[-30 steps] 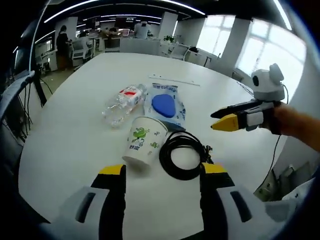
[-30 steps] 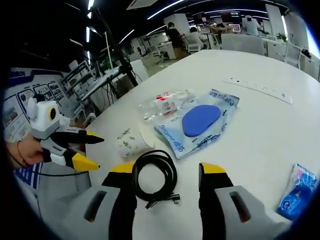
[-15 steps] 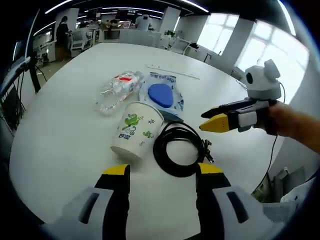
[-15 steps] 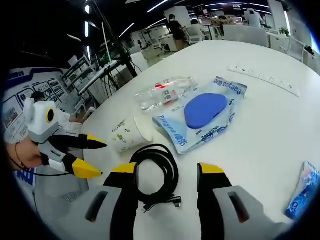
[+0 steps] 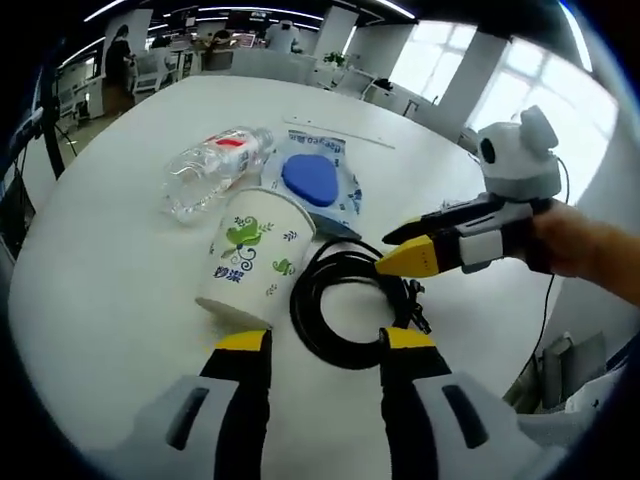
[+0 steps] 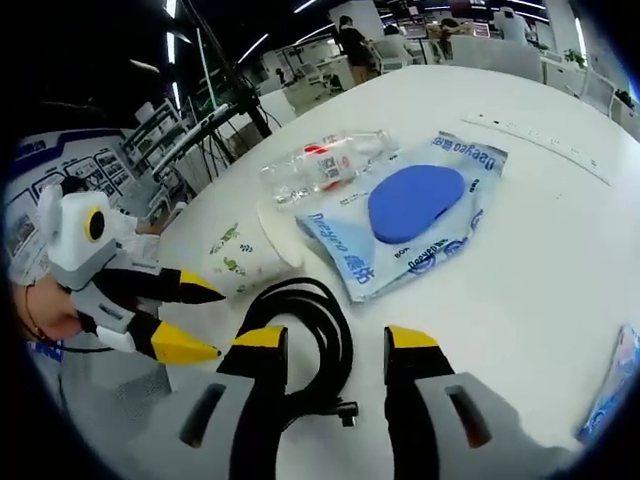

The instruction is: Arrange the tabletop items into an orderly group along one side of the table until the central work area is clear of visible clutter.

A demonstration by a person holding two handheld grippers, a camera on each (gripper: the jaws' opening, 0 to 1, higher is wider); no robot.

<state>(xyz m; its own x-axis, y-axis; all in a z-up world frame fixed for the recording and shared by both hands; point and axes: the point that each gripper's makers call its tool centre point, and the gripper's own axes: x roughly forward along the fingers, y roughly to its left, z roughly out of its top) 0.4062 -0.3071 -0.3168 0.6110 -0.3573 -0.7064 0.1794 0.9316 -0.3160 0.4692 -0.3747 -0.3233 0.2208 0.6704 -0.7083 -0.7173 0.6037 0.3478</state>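
Coiling black cable (image 5: 345, 310) beside cup (image 5: 250, 262)

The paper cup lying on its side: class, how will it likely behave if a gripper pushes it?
The paper cup lies on its side, so it would probably roll, curving because it tapers. It looks empty, thus likely light and easily crushed. The black cable coil beside it may block its path.

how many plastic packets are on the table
2. The large blue packet lies beside the water bottle, past the paper cup and black cable. A small packet sits at the right gripper view's edge, partly cut off.
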